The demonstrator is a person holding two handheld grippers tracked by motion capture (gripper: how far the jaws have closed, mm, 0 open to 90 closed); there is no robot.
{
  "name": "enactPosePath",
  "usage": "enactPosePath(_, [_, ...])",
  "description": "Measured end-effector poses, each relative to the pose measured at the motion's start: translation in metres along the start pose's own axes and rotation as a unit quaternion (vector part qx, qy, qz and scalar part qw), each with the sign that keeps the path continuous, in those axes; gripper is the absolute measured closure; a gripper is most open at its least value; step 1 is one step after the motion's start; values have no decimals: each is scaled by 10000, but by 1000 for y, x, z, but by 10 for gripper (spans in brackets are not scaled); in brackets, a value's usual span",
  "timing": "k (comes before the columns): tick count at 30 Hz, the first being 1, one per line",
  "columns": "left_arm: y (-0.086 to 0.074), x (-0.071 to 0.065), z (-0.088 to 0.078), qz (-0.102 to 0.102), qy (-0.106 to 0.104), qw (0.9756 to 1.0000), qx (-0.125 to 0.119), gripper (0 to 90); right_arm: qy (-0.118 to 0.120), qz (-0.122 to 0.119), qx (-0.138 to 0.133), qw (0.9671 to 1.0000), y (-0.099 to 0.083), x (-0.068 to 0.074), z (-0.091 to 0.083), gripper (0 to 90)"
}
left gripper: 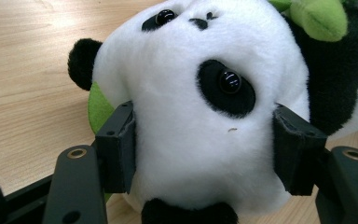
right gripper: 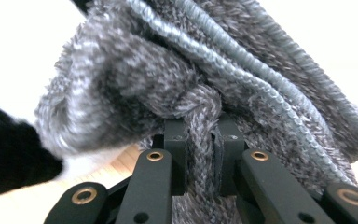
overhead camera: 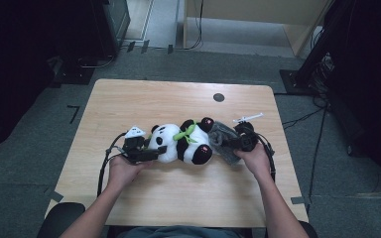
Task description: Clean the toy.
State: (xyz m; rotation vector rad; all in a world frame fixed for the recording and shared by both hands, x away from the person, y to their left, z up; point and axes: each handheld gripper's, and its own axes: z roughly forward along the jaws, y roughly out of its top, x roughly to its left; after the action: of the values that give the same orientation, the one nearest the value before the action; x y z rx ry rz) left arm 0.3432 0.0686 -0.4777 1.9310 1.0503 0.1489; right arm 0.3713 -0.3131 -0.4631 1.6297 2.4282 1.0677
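A person's forearms reach in from the near edge of a light wooden tabletop (overhead camera: 178, 193), each hand holding a claw. The left claw (overhead camera: 146, 152) grips the head of a plush panda (overhead camera: 181, 144); in the left gripper view its two black jaws press into the white fur on either side of the face, beside one black eye patch. The right claw (overhead camera: 238, 141) is clamped on a fold of a grey knitted cloth (overhead camera: 221, 139); in the right gripper view its jaws stand close together with a thick strand of fuzzy grey yarn pinched between them. The panda lies on its side across the middle of the tabletop, head toward the left claw, a green scarf (overhead camera: 186, 131) at its neck, its feet touching the grey cloth. Farther back on the tabletop sits a small dark round spot (overhead camera: 219, 97). Beyond lies grey carpeted floor (overhead camera: 203, 64).
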Motion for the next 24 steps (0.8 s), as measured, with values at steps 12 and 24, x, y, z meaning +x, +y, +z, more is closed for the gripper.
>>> enactPosePath(12, [0,-2,0,65,61,10000,9,343,906,-297,-1216,9880,23,38,-38,807])
enactPosePath(24, [-3,-6,-1,158,128,9998,-30,346,885,-1301,-527,9861,41,101,2,805])
